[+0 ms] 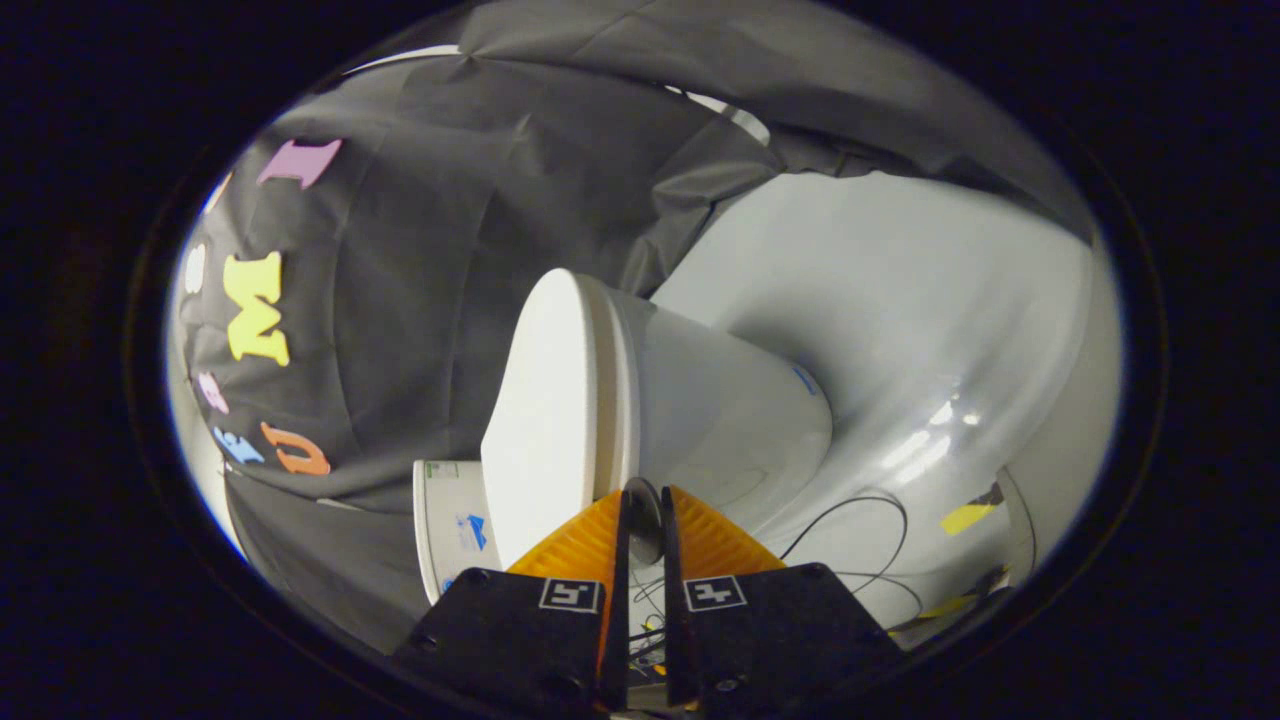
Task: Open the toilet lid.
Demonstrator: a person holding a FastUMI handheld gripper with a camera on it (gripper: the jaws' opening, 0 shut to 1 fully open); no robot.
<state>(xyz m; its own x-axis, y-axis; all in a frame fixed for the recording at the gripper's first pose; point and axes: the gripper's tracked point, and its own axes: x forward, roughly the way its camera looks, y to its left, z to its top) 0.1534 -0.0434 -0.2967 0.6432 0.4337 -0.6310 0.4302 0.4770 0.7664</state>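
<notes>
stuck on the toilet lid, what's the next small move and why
Probably ease the gripper forward so the lid's edge sits deeper between the fingers. The lid looks down on the toilet, and the fingers stand nearly together at its rim; whether they press it, I cannot tell.

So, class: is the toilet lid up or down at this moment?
Down: the toilet lid lies flat against the toilet, no gap showing. The gripper is nearly closed at its edge.

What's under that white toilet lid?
The lid lies shut on the seat, whose thin edge shows under it, with the bowl's outer wall below. The bowl's inside is covered. The tool is nearly closed at the rim.
</notes>
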